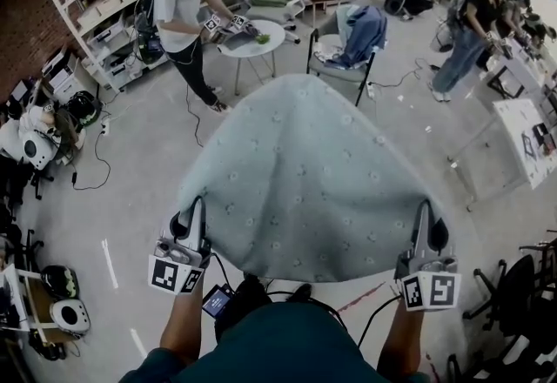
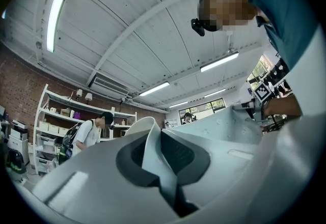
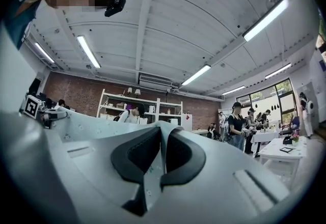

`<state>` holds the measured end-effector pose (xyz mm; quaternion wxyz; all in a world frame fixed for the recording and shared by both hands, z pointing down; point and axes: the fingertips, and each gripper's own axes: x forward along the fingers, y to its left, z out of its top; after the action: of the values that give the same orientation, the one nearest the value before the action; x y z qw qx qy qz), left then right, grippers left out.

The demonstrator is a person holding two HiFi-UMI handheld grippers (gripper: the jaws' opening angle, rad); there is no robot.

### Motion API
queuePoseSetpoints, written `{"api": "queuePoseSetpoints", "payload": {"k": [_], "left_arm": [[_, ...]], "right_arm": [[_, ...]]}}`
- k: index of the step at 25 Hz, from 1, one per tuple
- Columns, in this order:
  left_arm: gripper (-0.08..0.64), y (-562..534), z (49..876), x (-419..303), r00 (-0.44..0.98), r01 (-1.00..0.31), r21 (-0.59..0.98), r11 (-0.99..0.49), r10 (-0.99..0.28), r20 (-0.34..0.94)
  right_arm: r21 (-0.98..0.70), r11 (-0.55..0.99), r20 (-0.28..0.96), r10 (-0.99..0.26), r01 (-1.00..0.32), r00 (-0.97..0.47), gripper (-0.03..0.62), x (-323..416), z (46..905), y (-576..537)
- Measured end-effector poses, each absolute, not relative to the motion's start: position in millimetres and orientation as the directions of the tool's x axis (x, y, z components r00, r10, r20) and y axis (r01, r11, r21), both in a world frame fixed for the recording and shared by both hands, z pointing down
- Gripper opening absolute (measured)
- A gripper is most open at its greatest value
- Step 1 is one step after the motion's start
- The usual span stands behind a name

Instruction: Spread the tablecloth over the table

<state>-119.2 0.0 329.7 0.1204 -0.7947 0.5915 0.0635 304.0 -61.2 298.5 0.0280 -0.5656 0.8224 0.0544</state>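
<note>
A pale blue-green tablecloth (image 1: pixel 305 181) with small dots billows out in front of me, tapering away towards its far end; whatever lies under it is hidden. My left gripper (image 1: pixel 192 218) is shut on the cloth's near left corner, and my right gripper (image 1: pixel 426 218) is shut on the near right corner. In the left gripper view a fold of the tablecloth (image 2: pixel 150 151) is pinched between the dark pads of the left gripper (image 2: pixel 159 159). The right gripper (image 3: pixel 162 159) likewise clamps a strip of tablecloth (image 3: pixel 86 129), which stretches off to the left.
A person stands at a small round white table (image 1: pixel 252 37) beyond the cloth. A chair with a blue jacket (image 1: pixel 359 33) is close behind the cloth's far end. Shelving (image 1: pixel 104 7) lines the far left. A white table (image 1: pixel 522 124) and another person (image 1: pixel 470 33) are at right.
</note>
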Motion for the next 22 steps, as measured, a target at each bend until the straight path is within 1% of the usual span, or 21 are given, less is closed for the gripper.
{"api": "queuePoseSetpoints", "payload": {"k": [6,12,22], "left_arm": [[0.002,-28,337,-123,0.32,-0.946,-0.116,-0.301,-0.921,-0.223],[0.003,-74,342,-129,0.387,-0.922,-0.111,-0.371,-0.898,-0.209],[0.002,-169,385,-166,0.464,-0.885,-0.047,-0.463,-0.87,-0.164]], "right_arm": [[0.041,0.324,-0.082,-0.942,-0.945,-0.327,0.015,303,309,-74],[0.033,0.251,-0.062,-0.966,-0.968,-0.252,0.015,303,314,-87],[0.063,0.138,0.003,-0.99,-0.988,-0.138,0.015,275,347,-140]]}}
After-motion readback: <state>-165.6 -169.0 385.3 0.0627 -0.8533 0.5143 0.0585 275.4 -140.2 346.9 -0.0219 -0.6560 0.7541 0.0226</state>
